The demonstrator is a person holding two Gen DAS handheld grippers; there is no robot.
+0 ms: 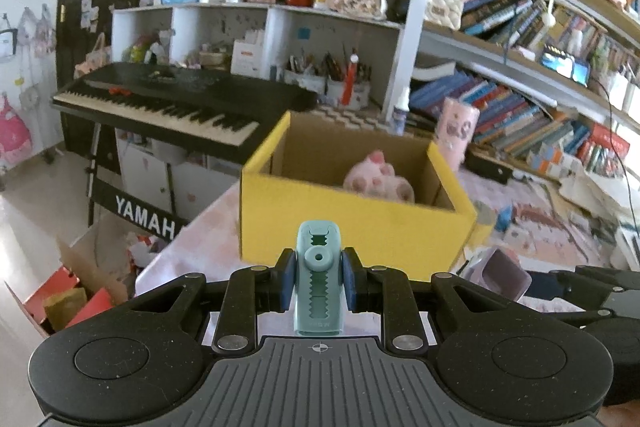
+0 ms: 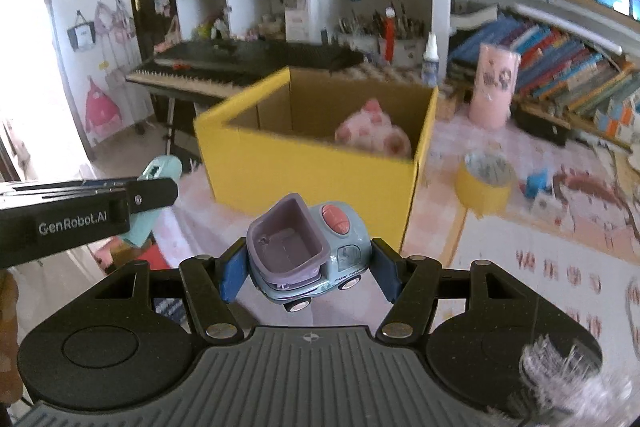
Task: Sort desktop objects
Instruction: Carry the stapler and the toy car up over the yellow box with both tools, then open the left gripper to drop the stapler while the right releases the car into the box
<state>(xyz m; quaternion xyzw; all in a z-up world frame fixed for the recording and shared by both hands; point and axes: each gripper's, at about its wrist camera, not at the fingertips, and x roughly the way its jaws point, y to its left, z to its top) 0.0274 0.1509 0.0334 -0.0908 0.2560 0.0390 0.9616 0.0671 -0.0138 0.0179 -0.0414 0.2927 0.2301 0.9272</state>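
Observation:
My left gripper (image 1: pixel 318 277) is shut on a teal plastic clip (image 1: pixel 319 275), held upright in front of the yellow cardboard box (image 1: pixel 352 227). My right gripper (image 2: pixel 308 269) is shut on a blue toy truck (image 2: pixel 308 255) with a purple open bed, tilted and lifted off the table. The yellow box (image 2: pixel 304 171) stands open just ahead of both grippers, with a pink plush toy (image 2: pixel 374 135) lying inside. In the right wrist view the left gripper (image 2: pixel 158 195) shows at the left with the teal clip (image 2: pixel 154 179). The toy truck's purple bed (image 1: pixel 506 275) peeks in at the right of the left wrist view.
A pink cylinder (image 2: pixel 494 87) stands behind the box on the pink patterned tablecloth (image 2: pixel 520 251). A small yellow cup (image 2: pixel 486 181) and a blue item (image 2: pixel 536 183) sit right of the box. A black keyboard (image 1: pixel 172 103) stands left; bookshelves (image 1: pixel 520 99) fill the right. The table edge drops off left.

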